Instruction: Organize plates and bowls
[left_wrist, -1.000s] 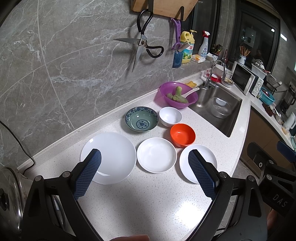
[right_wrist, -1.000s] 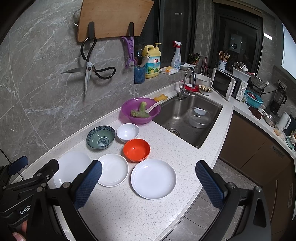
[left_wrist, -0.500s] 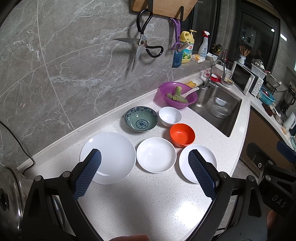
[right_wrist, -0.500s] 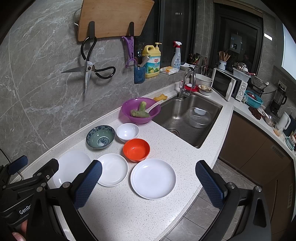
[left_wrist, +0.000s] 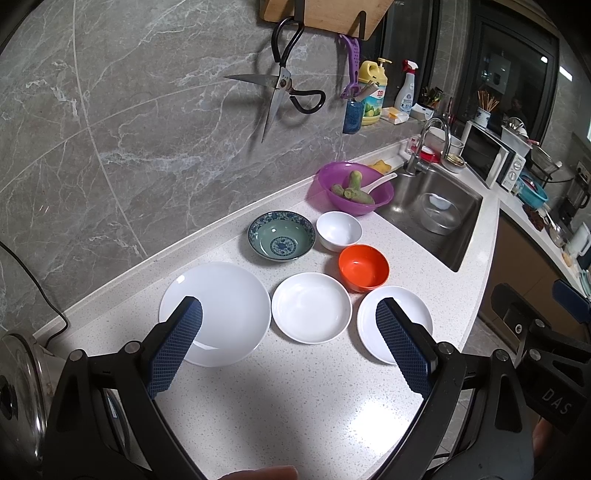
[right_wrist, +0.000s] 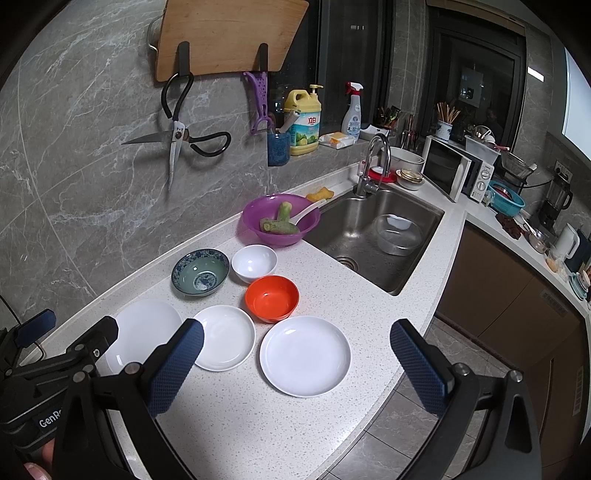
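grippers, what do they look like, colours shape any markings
Both are black, angular linkage frames with silver bolts. Each carries two long fingers faced with dark blue, cross-hatched pads. In the left wrist view the right gripper's body shows white "DAS" lettering; in the right wrist view the left gripper's body reads "GenR", cut off. No sleeves or cables are visible on them.

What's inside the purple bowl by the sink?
The purple bowl holds green vegetable pieces and a white spoon leaning on its rim. Anything under the pieces is hidden.
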